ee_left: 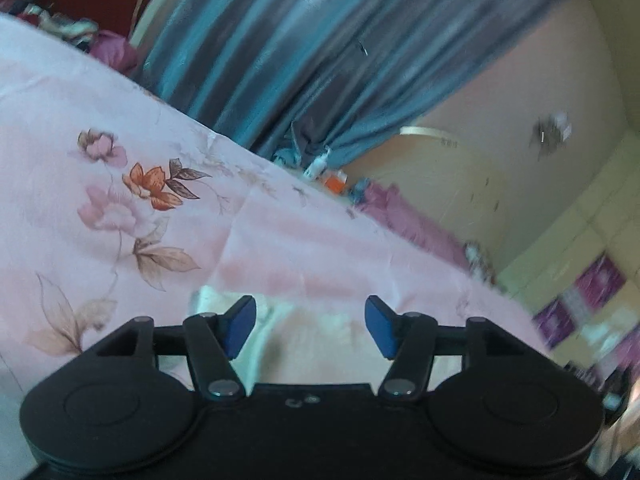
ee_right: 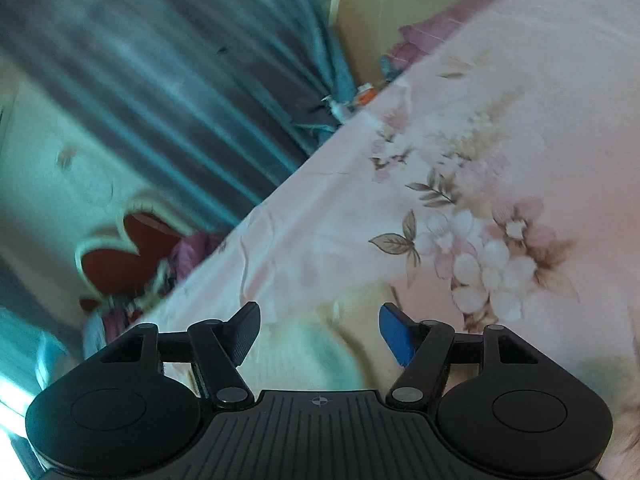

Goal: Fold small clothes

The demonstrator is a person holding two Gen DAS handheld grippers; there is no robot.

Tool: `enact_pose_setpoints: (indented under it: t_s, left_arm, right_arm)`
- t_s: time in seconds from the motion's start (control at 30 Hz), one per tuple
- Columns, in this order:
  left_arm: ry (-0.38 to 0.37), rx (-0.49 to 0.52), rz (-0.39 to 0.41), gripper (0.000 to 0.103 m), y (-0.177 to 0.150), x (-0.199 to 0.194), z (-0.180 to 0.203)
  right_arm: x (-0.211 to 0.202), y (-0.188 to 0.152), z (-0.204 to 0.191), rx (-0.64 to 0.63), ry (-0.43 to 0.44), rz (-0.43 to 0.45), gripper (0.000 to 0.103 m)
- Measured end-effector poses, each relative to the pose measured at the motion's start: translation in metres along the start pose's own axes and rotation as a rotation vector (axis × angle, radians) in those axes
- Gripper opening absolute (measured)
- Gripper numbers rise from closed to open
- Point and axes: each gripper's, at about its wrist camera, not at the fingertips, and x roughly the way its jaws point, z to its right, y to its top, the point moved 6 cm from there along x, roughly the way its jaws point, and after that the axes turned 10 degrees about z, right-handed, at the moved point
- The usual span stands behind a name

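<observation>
A small pale, whitish garment (ee_left: 308,344) lies on the pink flowered bedsheet (ee_left: 160,208), just below my left gripper (ee_left: 310,326). That gripper's blue pads (ee_left: 240,328) stand apart and nothing is pinched between them. In the right wrist view the same pale cloth (ee_right: 304,352) lies under my right gripper (ee_right: 320,334), whose jaws are also apart, free of the fabric. Most of the garment is hidden behind the gripper bodies.
The bed's far edge runs along blue-grey curtains (ee_left: 280,48). A red heart-shaped headboard (ee_right: 128,256) and a purple pillow (ee_left: 116,50) sit at one end. Small bottles (ee_left: 320,168) stand by the curtain. Purple bedding (ee_left: 404,216) hangs over the bedside.
</observation>
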Motion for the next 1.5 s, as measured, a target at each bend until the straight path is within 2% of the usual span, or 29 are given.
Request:
enact_pose_setpoints:
  t_s: [0.03,0.1,0.17,0.27,0.33,0.37,0.4,0.43,0.57,0.67,0.77,0.83,0.93,1.0,1.07,1.1,1.13,1.17,1.2,1.27,1.37,1.4,1.47,1.5]
  left_arm:
    - [0.009,0.03,-0.018,0.053,-0.001,0.003,0.001]
    - [0.028,0.106,-0.08,0.046,-0.008,0.012,0.004]
    - [0.041,0.172,-0.14,0.038,-0.018,0.022,0.007]
    - [0.079,0.276,-0.22,0.023,-0.033,0.038,0.01]
    - [0.098,0.312,-0.226,0.021,-0.038,0.042,0.011]
    - [0.095,0.317,-0.222,0.015,-0.038,0.042,0.012]
    - [0.092,0.316,-0.221,0.01,-0.038,0.043,0.012]
    - [0.09,0.314,-0.218,0.004,-0.038,0.043,0.012]
    - [0.081,0.314,-0.186,0.003,-0.038,0.04,0.011]
    - [0.063,0.302,-0.142,0.003,-0.031,0.036,0.014]
    - [0.055,0.273,-0.151,0.003,-0.027,0.042,0.012]
    - [0.064,0.255,-0.172,0.003,-0.03,0.047,0.008]
    - [0.081,0.238,-0.166,0.004,-0.034,0.053,0.001]
    - [0.09,0.231,-0.158,0.004,-0.033,0.054,-0.001]
    - [0.098,0.233,-0.152,0.01,-0.031,0.054,-0.002]
    - [0.108,0.232,-0.144,0.015,-0.029,0.051,-0.003]
    - [0.131,0.23,-0.124,0.03,-0.025,0.046,-0.005]
    - [0.158,0.247,-0.093,0.038,-0.02,0.038,-0.004]
    - [0.164,0.273,-0.057,0.04,-0.016,0.03,-0.001]
    - [0.12,0.297,-0.027,0.04,-0.014,0.023,0.014]
    - [0.032,0.41,-0.072,0.043,-0.033,0.038,0.058]
    - [0.029,0.451,-0.084,0.045,-0.04,0.045,0.07]
    - [0.049,0.49,-0.103,0.063,-0.051,0.062,0.079]
    - [0.069,0.49,-0.099,0.063,-0.052,0.067,0.076]
  right_arm:
    - [0.003,-0.002,-0.006,-0.056,-0.005,-0.019,0.066]
    - [0.01,-0.009,-0.015,-0.157,-0.018,-0.053,0.053]
    - [0.019,-0.018,-0.022,-0.258,-0.046,-0.09,0.045]
    - [0.036,-0.034,-0.023,-0.379,-0.102,-0.124,0.044]
    - [0.041,-0.041,-0.022,-0.426,-0.114,-0.142,0.043]
    - [0.044,-0.045,-0.022,-0.443,-0.111,-0.156,0.034]
    - [0.046,-0.048,-0.021,-0.461,-0.112,-0.172,0.011]
    - [0.046,-0.05,-0.02,-0.483,-0.117,-0.176,0.005]
    - [0.042,-0.053,-0.027,-0.564,-0.118,-0.152,0.002]
    - [0.031,-0.042,-0.029,-0.554,-0.118,-0.076,0.002]
    - [0.024,-0.036,-0.03,-0.538,-0.114,-0.032,0.001]
    - [0.027,-0.038,-0.027,-0.539,-0.129,-0.046,0.001]
    - [0.043,-0.046,-0.011,-0.54,-0.2,-0.097,0.001]
    - [0.046,-0.047,-0.006,-0.526,-0.21,-0.091,0.001]
    - [0.046,-0.046,-0.008,-0.536,-0.22,-0.099,0.002]
    - [0.044,-0.044,-0.01,-0.541,-0.228,-0.097,0.002]
    - [0.039,-0.04,-0.013,-0.552,-0.241,-0.075,0.002]
    - [0.032,-0.036,-0.019,-0.579,-0.266,-0.032,0.003]
    - [0.025,-0.034,-0.026,-0.594,-0.263,0.002,0.012]
    - [0.023,-0.04,-0.045,-0.559,-0.157,-0.027,0.017]
    - [0.042,-0.071,-0.084,-0.633,-0.073,-0.082,0.017]
    - [0.048,-0.081,-0.095,-0.644,-0.049,-0.089,0.017]
    - [0.063,-0.101,-0.114,-0.67,-0.001,-0.123,0.018]
    - [0.07,-0.108,-0.117,-0.681,0.007,-0.145,0.027]
